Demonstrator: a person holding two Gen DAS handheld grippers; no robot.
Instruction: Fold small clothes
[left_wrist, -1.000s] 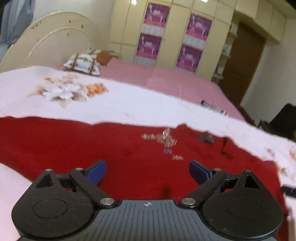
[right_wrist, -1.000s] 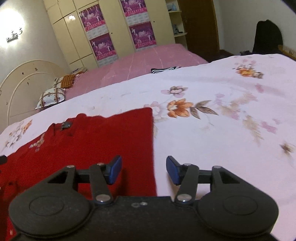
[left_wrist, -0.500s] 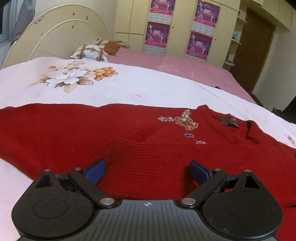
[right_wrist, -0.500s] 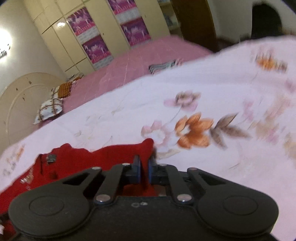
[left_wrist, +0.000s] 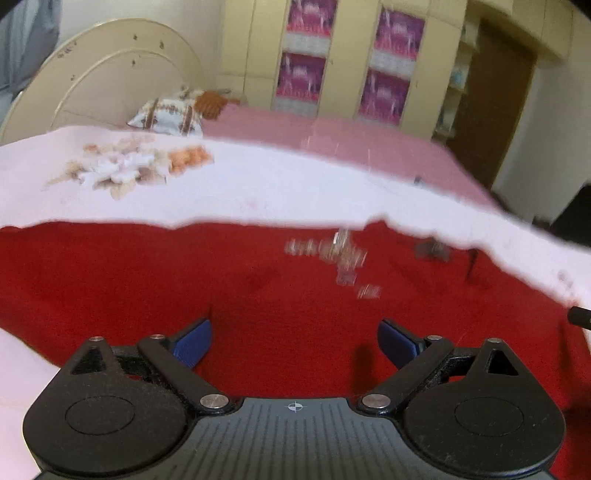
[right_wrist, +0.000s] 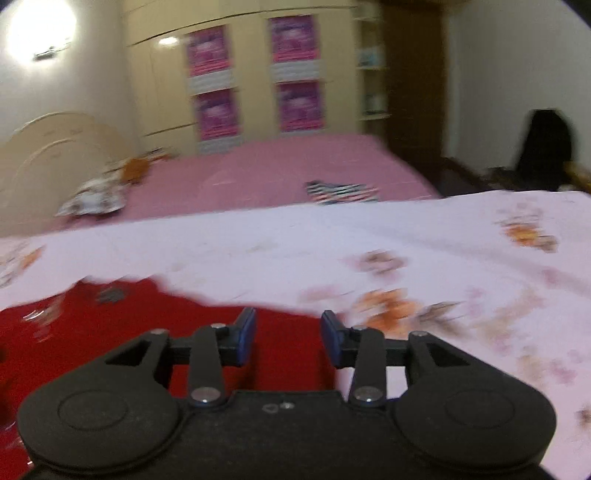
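Note:
A red knitted sweater (left_wrist: 184, 288) lies spread on the white floral sheet (left_wrist: 258, 184), with a beaded decoration (left_wrist: 332, 254) and a dark label (left_wrist: 432, 251) near its neck. My left gripper (left_wrist: 294, 343) hovers low over the sweater's body, open, with nothing between its blue pads (left_wrist: 192, 343). In the right wrist view the red sweater (right_wrist: 110, 332) fills the lower left. My right gripper (right_wrist: 288, 339) is over the sweater's edge with its jaws opening. The red knit shows in the gap below them, and the pads do not press on it.
A second bed with a pink cover (right_wrist: 277, 170) lies beyond, with a striped garment (right_wrist: 341, 192) on it and a patterned pillow (left_wrist: 166, 116) by the cream headboard (left_wrist: 103, 81). The wardrobe (left_wrist: 347, 59), a dark door (left_wrist: 491, 110) and a black shape (right_wrist: 546, 147) line the far side.
The right gripper closed on the sweater's edge half a second ago, then parted its jaws again and shifted left. The left gripper stayed open over the sweater.

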